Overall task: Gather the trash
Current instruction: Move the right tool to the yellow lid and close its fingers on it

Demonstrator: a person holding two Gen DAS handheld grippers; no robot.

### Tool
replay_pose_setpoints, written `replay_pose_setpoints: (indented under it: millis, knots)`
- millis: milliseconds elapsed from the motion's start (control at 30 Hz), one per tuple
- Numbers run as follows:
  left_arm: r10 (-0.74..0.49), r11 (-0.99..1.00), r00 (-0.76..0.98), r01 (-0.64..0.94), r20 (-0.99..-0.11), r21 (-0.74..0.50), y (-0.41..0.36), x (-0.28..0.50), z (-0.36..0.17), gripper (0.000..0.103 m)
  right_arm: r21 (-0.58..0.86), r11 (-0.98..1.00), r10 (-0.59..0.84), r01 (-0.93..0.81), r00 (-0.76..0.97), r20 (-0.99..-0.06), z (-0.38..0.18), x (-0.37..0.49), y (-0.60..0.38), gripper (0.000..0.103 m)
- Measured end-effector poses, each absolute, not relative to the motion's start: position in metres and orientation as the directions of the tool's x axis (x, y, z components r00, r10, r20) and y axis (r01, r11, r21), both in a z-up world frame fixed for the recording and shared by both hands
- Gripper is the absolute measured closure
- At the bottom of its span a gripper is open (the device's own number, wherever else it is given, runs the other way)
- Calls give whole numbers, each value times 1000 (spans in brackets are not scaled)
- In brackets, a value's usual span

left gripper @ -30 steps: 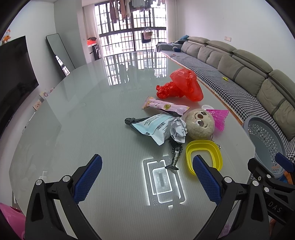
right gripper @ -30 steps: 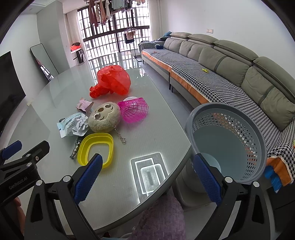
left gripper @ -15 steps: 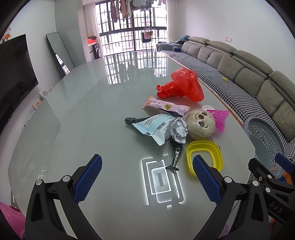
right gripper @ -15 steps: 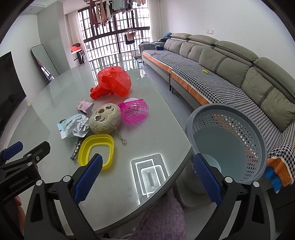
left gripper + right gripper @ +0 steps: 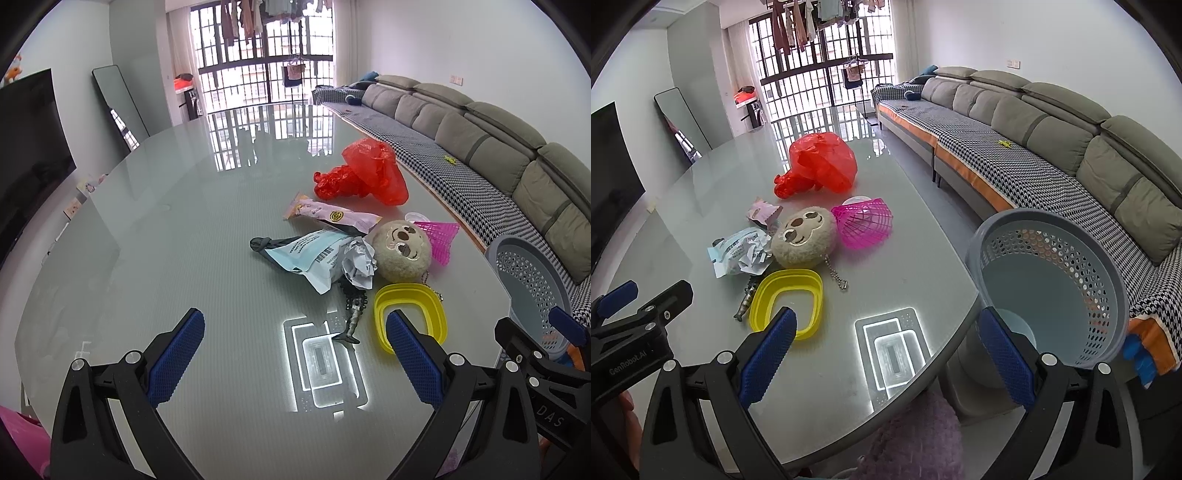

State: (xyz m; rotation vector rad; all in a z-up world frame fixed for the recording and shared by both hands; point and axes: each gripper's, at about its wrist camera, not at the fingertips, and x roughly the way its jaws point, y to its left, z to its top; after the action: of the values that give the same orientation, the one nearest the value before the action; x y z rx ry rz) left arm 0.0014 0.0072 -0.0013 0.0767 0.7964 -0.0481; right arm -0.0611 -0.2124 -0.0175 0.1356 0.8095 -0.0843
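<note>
Both tools are spread wide and carry nothing. The left hand-held gripper (image 5: 293,345) hangs over bare glass at the near end of the desk (image 5: 155,236), aimed at the litter ahead. The right hand-held gripper (image 5: 886,345) sits at the desk's near right edge, between the litter and the grey perforated basket (image 5: 1052,291).

The basket stands off the desk beside the sofa (image 5: 1052,129), its mouth tilted toward the edge; this looks deliberate, so that items can be dropped in without a long carry. It appears empty.

The trash lies in one cluster right of centre: a crumpled paper ball (image 5: 358,260) resting on a torn mailer bag (image 5: 310,251), a pink snack wrapper (image 5: 332,214) behind them, and a red plastic bag (image 5: 365,171) farthest off. Mixed among these are a plush head (image 5: 400,249), a pink mesh scoop (image 5: 439,236), a yellow ring tray (image 5: 410,314) and a small dark figurine (image 5: 352,317), which seem keepers rather than waste.

Assessment: collection has not begun. The paper ball and mailer lie nearest the left tool and are the likely first pick.
</note>
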Motion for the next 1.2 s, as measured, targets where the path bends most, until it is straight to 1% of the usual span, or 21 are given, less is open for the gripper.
replay_pose_setpoints:
  millis: [633, 733, 967, 1200]
  knots:
    - [-20, 996, 688, 78, -725, 47, 25, 4, -11, 6, 86, 986, -32, 142, 670, -742, -29, -58, -199, 9]
    - [-3, 996, 686, 68, -727, 60, 33, 5, -14, 6, 98, 986, -15, 133, 663, -748, -33, -52, -192, 9]
    - [27, 998, 671, 23, -741, 57, 54, 10, -22, 6, 105, 993, 50, 51, 623, -781, -50, -31, -168, 9]
    - [62, 997, 656, -14, -753, 70, 65, 16, -29, 6, 136, 990, 97, 23, 583, -806, -66, -9, -156, 9]
